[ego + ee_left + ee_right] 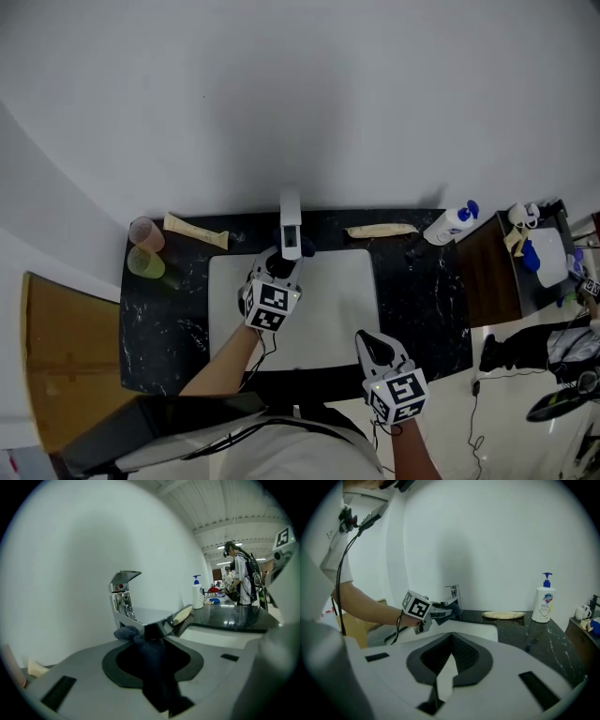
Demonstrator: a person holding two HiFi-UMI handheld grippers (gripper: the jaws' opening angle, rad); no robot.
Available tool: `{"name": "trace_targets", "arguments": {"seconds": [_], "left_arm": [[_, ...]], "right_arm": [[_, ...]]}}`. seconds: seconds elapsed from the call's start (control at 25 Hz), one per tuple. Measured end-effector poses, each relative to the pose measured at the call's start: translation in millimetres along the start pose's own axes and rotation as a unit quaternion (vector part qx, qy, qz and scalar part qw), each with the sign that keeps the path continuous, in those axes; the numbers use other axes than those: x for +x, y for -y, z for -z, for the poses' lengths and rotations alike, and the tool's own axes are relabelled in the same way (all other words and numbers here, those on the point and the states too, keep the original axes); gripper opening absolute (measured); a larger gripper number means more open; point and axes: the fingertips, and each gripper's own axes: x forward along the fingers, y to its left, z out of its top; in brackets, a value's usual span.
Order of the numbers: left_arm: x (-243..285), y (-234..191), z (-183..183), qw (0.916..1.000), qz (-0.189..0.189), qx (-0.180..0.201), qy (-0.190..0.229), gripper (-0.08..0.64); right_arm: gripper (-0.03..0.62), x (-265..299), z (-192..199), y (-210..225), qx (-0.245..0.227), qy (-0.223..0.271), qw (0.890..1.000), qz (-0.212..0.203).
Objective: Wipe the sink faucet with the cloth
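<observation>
While the left gripper (152, 634) pinches the dark blue cloth (152, 660) between its jaws, the free upper part of the cloth is bunched against the underside of the faucet (123, 597) spout. The faucet is chrome and stands at the middle of the back edge of the white sink (337, 309), which is set into a black marbled counter (422, 291). From the head view, the left gripper reaches over the back part of the sink, with its tips just in front of the faucet base.

The right gripper (451, 637) has its jaws pressed together at the tips, and nothing is between them. It is above the front right corner of the sink, well apart from the faucet, and it points toward the left gripper.

A pink cup (145, 232) and a green cup (146, 262) stand near the back left corner of the counter. A white soap bottle (543, 604) with a blue pump is near the back right corner.
</observation>
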Motion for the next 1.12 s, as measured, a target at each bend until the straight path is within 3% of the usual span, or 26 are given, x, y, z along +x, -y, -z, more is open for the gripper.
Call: {"name": "trace_targets", "arguments": {"seconds": [0.16, 0.24, 0.36, 0.48, 0.84, 1.04, 1.12], "left_arm": [[-28, 13, 8, 0.9999, 0.005, -0.008, -0.002, 0.117], [-37, 29, 12, 0.9989, 0.029, 0.038, -0.002, 0.117], [-34, 43, 19, 0.9902, 0.075, 0.118, -0.011, 0.117], [-17, 33, 27, 0.9835, 0.121, 0.129, -0.036, 0.117], [22, -4, 9, 0.9782, 0.190, 0.044, -0.072, 0.117], [14, -55, 21, 0.9878, 0.124, -0.029, -0.090, 0.117], [6, -68, 27, 0.9883, 0.113, -0.029, -0.098, 0.117]], "right_arm": [[0.002, 5, -1, -7, -0.002, 0.003, 1.000, -0.009], [0.002, 7, -1, -9, -0.004, 0.004, 1.000, -0.014], [0.002, 9, -2, -12, -0.005, 0.003, 1.000, -0.016], [0.002, 8, 0, -10, -0.003, 0.001, 1.000, -0.010], [0.002, 4, 8, 0, 0.010, -0.006, 1.000, 0.008], [0.002, 11, 3, -1, 0.008, -0.002, 1.000, 0.003], [0.002, 13, 2, -1, 0.007, -0.001, 1.000, -0.001]]}}
